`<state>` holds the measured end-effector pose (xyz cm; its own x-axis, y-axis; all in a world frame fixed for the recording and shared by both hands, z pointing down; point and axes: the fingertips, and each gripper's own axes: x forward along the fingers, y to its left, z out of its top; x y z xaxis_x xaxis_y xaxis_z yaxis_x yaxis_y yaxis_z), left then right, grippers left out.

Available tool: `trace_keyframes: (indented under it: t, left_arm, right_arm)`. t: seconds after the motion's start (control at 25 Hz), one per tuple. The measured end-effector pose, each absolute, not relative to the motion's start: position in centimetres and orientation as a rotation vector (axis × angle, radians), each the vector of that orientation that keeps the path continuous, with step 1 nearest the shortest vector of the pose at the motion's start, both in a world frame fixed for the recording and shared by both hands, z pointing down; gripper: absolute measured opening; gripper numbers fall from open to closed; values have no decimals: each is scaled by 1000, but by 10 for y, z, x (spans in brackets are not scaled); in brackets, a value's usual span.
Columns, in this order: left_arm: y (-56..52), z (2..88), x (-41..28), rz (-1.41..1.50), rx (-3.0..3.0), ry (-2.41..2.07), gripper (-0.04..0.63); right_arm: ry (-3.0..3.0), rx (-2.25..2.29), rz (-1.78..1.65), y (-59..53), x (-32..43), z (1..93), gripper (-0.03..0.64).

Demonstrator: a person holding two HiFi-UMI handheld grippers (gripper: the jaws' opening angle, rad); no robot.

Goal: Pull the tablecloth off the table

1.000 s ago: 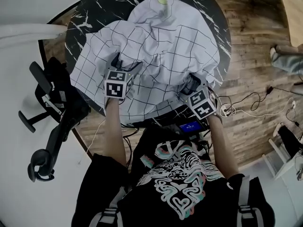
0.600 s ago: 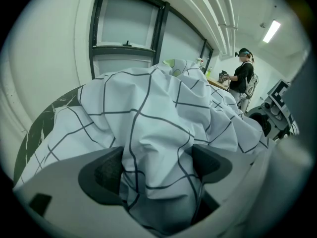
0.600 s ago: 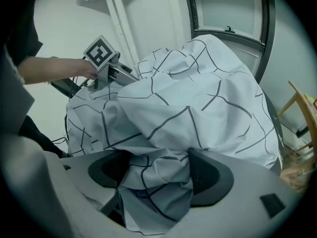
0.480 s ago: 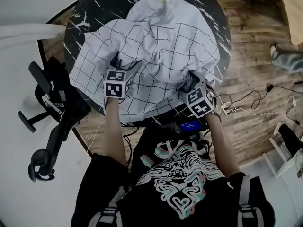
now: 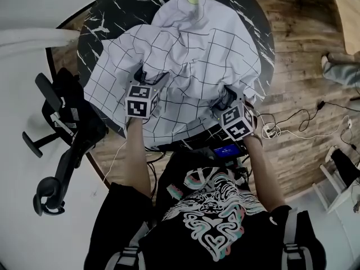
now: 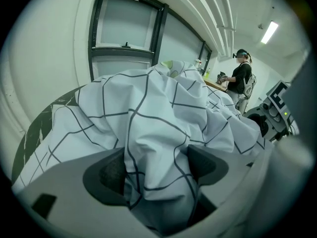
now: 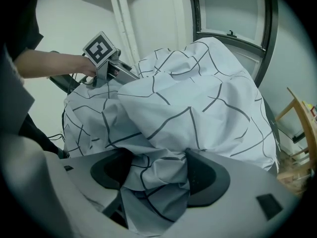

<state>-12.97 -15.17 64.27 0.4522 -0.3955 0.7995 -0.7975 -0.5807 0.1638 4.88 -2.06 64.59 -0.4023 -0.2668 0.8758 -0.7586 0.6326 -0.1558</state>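
A white tablecloth [image 5: 185, 61] with a thin black grid lies rumpled over the round black marble table [image 5: 112, 16]. My left gripper [image 5: 151, 77] reaches into its near left part. In the left gripper view a fold of tablecloth [image 6: 153, 148] stands between the pads of the left gripper [image 6: 157, 170], whose jaws have just been closing and still stand wide. My right gripper [image 5: 229, 99] is at the near right edge. A bunch of tablecloth [image 7: 158, 172] sits between the pads of the right gripper [image 7: 159, 175], also closing in and still wide.
A small yellow-green object [image 5: 193, 0] tops the cloth's far peak. A black office chair [image 5: 62, 145] stands left of the table. Cables [image 5: 287, 122] lie on the wood floor at the right. Another person [image 6: 241, 78] stands far off; a wooden chair [image 7: 297, 128] is at the right.
Both hands have stayed where they were. The right gripper's cube has shifted slightly, and the cloth is drawn a little more into both sets of jaws.
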Motion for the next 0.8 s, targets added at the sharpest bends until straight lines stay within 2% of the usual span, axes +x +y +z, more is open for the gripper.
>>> trace_keyframes:
  t: [0.8]
  left_arm:
    - [-146,638,-122,947,2186,-974,280]
  right_arm:
    - [-1968,808,642,-23,42,644,285]
